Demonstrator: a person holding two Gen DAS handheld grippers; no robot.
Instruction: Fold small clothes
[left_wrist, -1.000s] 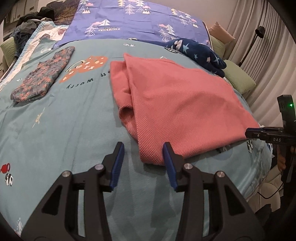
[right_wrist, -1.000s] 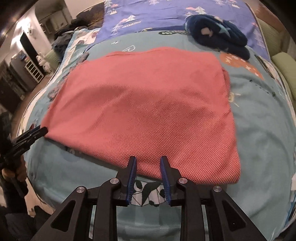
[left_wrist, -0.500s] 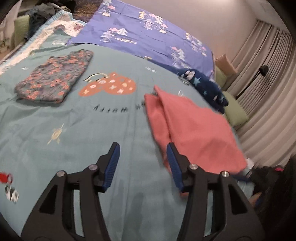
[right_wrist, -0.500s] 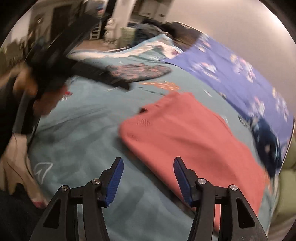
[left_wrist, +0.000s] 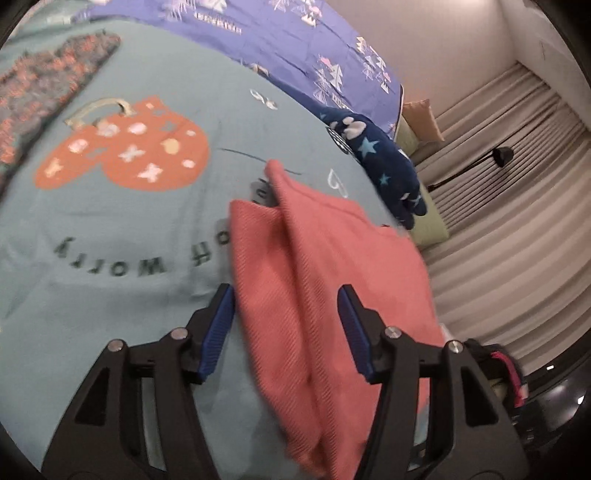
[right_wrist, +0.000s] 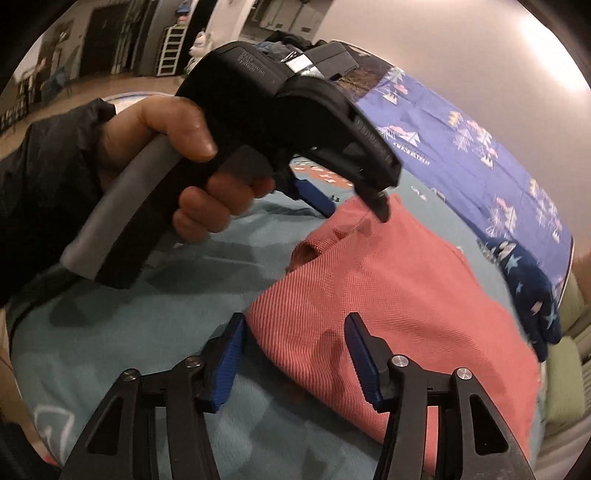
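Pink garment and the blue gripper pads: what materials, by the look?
Pink garment: looks like matte knit fabric, likely cotton or a blend; fine diagonal ribbing shows and it drapes in soft folds. Pads: look like matte blue rubber or soft plastic, with fine ridges; which one can't be told.

Home bedroom: quilted bed (left_wrist: 110, 295), pillows (left_wrist: 421, 118), curtains (left_wrist: 517, 221).

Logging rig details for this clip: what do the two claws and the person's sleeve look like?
Both claws, left claw and right claw, have black angular arms, silver rivets and ribbed blue pads. The left tool has a black body and grey handle. The sleeve is dark.
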